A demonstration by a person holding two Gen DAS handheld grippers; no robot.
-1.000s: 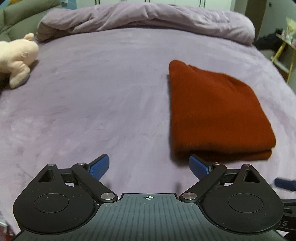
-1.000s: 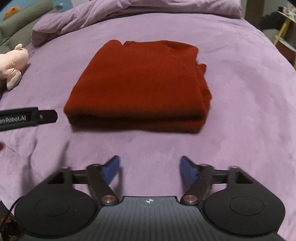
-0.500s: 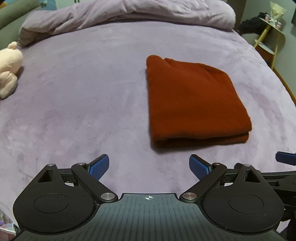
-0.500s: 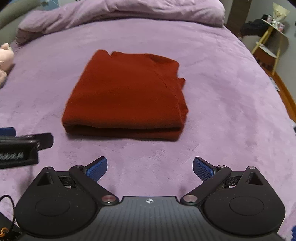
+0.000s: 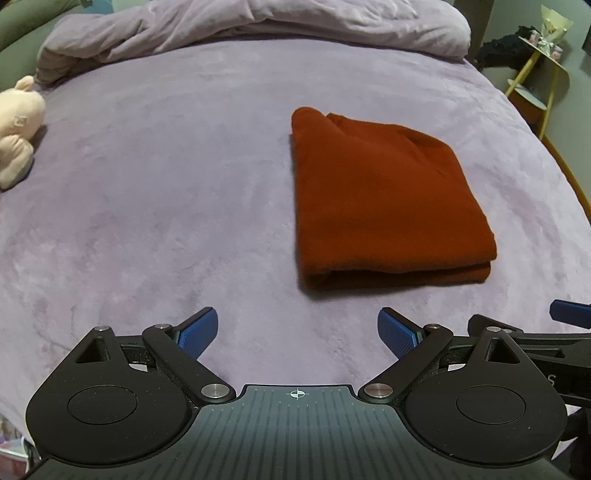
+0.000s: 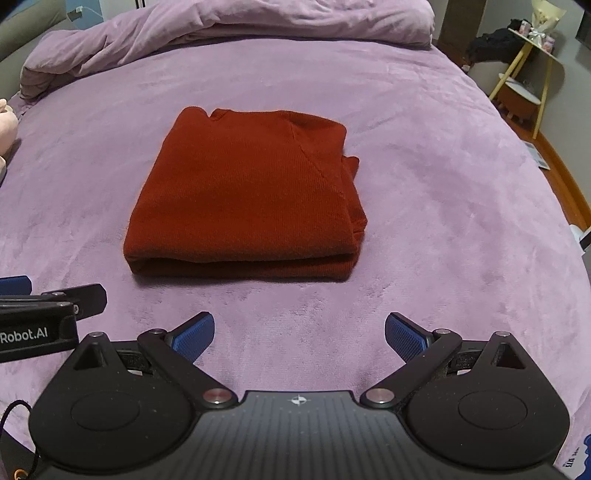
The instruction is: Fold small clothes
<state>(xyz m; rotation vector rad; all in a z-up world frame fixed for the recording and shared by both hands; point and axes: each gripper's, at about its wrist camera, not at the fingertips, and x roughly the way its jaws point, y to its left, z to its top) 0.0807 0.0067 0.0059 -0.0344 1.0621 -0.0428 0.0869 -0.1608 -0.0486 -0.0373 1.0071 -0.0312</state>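
Observation:
A rust-red knit garment [image 5: 384, 195] lies folded into a flat rectangle on the purple bed cover [image 5: 166, 177]; it also shows in the right wrist view [image 6: 247, 195]. My left gripper [image 5: 297, 330] is open and empty, short of the garment's near left corner. My right gripper [image 6: 299, 334] is open and empty, a little in front of the garment's folded near edge. Neither gripper touches the cloth. The left gripper's body shows at the left edge of the right wrist view [image 6: 48, 317].
A bunched purple duvet [image 5: 258, 26] lies across the far side of the bed. A pale plush toy [image 5: 16, 125] sits at the left edge. A yellow-legged side table [image 6: 528, 74] stands off the bed's right side.
Both grippers have pulled back from the garment toward the near edge of the bed, so it now lies farther ahead. The right gripper's jaws spread wider. The garment has not moved.

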